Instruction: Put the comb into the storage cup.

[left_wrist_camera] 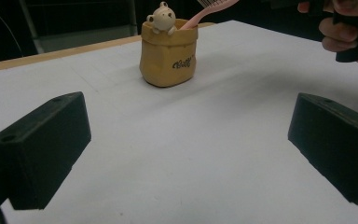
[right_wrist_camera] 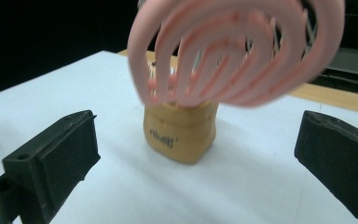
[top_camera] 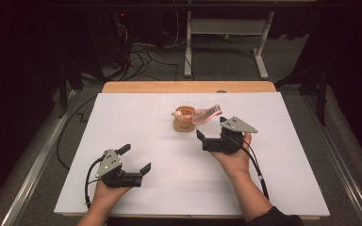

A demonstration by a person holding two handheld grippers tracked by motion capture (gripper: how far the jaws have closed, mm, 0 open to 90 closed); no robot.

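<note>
Left gripper view: a bear figure [left_wrist_camera: 161, 17] is seen on the tan pot [left_wrist_camera: 169, 56]; the pink brush [right_wrist_camera: 235, 49] is shown close up in the right gripper view; both grippers [top_camera: 135, 159] [top_camera: 211, 127] are held wide open, empty.

Pot [left_wrist_camera: 169, 53]: tan, matt, looks ceramic, moulded like creased sack; pale bear on rim. Brush [right_wrist_camera: 235, 49] leaning out of pot: pink plastic, smooth, slight sheen. Tabletop [top_camera: 146, 122] under pot: white, matt, smooth; bare wood edge [top_camera: 188, 87] beyond pot.

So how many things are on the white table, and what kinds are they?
Holder, tan with a little bear on its rim: 1
Brush, pink, standing in the holder: 1
Grippers, black, one in each hand: 2
Total: 4
</note>
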